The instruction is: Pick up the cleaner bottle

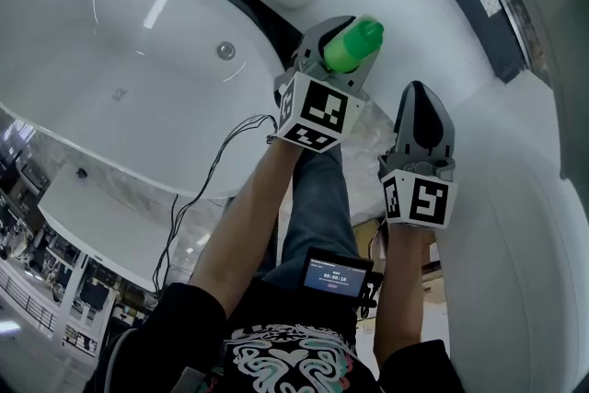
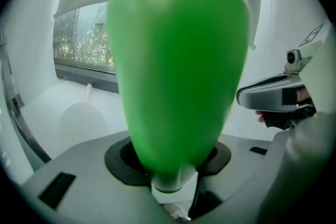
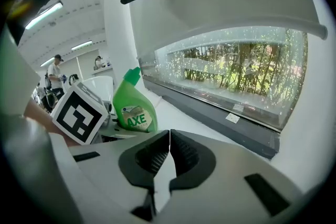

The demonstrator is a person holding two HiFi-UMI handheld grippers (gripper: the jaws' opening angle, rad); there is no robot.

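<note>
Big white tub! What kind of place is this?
Probably a bathroom, or a pretend one set up for show. There is a big white bathtub with a round metal fitting, a green cleaner bottle, and a long window beside the tub.

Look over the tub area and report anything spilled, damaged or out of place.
Nothing stands out. The green cleaner bottle is clamped in the left gripper, cap on, with no spill visible on the white tub ledge. The right gripper is shut and empty.
</note>
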